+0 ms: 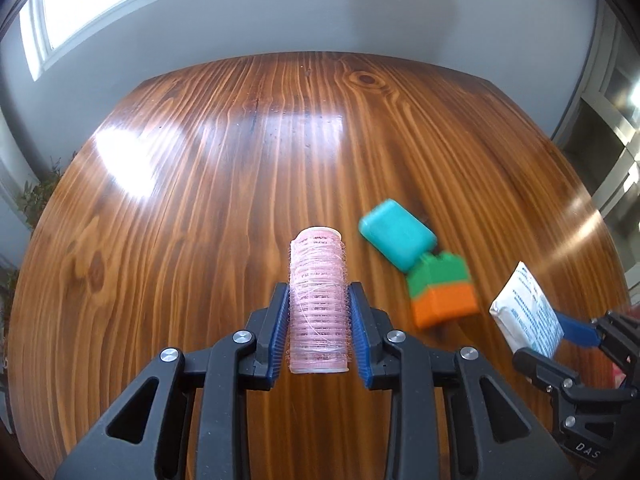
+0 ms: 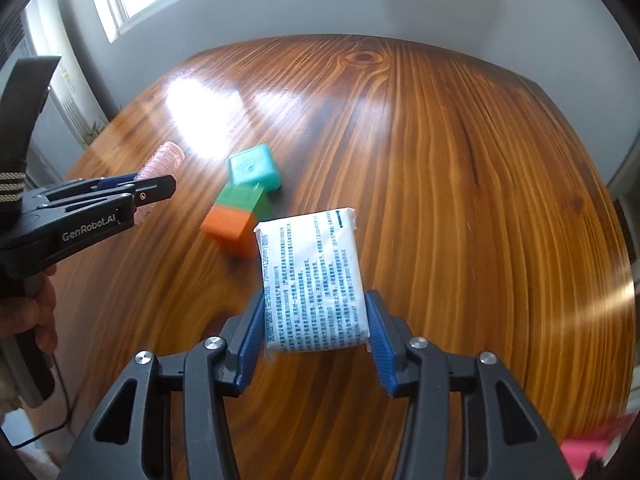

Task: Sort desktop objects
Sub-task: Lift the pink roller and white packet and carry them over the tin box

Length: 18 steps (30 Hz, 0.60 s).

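My left gripper (image 1: 319, 308) is shut on a pink hair roller (image 1: 318, 300) and holds it above the wooden table (image 1: 240, 160). It also shows in the right wrist view (image 2: 154, 190), with the roller (image 2: 170, 158) sticking out. My right gripper (image 2: 314, 320) is shut on a white printed packet (image 2: 314, 280), held above the table (image 2: 460, 200); the packet also shows in the left wrist view (image 1: 526, 312). A teal box (image 1: 396, 234) (image 2: 254, 168) and a green and orange block (image 1: 442, 292) (image 2: 236, 216) lie on the table between the grippers.
A pink object (image 2: 586, 452) shows at the lower right edge of the right wrist view. A grey wall with a window (image 1: 160, 0) stands behind the table. A plant (image 1: 36, 196) is off the left edge.
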Tool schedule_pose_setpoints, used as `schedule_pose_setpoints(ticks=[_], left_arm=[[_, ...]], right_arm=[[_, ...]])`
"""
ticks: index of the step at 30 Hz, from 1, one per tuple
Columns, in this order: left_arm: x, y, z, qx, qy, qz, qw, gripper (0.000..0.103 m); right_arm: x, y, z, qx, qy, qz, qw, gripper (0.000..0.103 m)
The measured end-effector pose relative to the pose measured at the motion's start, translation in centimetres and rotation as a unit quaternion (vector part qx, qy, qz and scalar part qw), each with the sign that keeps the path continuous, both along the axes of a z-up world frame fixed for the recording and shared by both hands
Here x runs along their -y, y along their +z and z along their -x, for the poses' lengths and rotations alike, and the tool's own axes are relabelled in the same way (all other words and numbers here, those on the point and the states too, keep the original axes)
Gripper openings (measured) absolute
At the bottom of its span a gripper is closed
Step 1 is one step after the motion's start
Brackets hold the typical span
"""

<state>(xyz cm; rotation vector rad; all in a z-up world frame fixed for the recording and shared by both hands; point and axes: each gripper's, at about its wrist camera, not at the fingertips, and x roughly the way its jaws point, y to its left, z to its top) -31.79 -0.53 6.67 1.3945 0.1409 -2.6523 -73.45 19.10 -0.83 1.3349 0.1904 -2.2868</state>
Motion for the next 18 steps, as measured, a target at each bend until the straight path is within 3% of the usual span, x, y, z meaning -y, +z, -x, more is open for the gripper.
schedule_pose_setpoints(ticks=[8, 18], left_arm=[[-5.2, 1.6, -4.9, 0.002, -0.031, -0.011, 0.9995, 0.032], [-13.9, 3.1, -6.7, -0.009, -0.086, -0.030, 0.9958, 0.032]], right_arm=[[-4.1, 1.9, -5.4, 0.003, -0.019, 0.015, 1.000, 0.052], [-10.4, 5.7, -8.5, -0.040, -0.041, 0.007, 0.998, 0.053]])
